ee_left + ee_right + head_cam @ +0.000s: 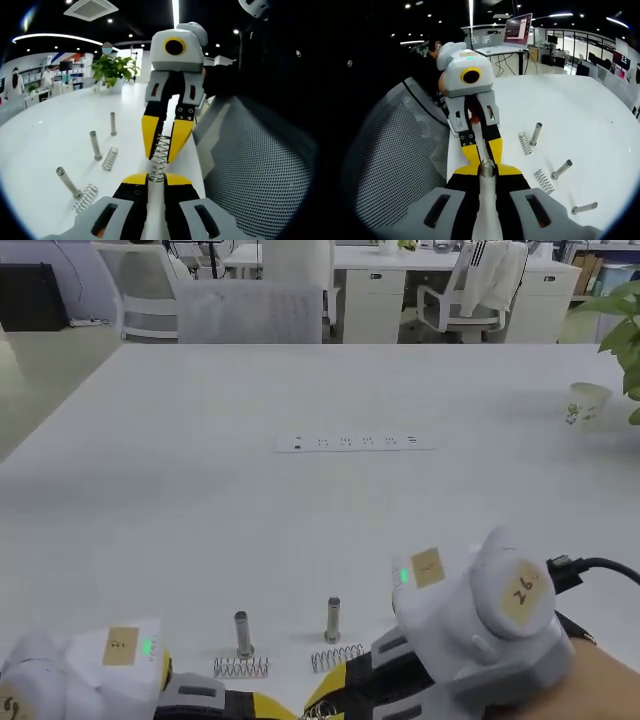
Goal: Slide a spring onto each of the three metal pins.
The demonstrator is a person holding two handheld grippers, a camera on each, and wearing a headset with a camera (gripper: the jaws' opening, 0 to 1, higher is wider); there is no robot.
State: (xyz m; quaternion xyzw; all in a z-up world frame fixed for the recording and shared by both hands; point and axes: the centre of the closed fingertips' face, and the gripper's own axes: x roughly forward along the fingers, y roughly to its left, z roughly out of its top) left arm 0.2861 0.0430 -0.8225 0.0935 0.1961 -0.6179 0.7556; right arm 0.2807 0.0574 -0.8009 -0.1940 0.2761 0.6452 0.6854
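Left gripper (481,150) and right gripper (166,140) meet tip to tip, each clamped on one end of a spring (159,157) — no pin looks sleeved yet: three pins (94,145) sit bare off the left gripper's left side, two loose springs (110,158) beside them.

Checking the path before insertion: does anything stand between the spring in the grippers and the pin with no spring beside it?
Nothing visible does. The held spring sits between the left gripper and right gripper; the bare pin stands apart with its top free. Two loose springs lie beside the other pins.
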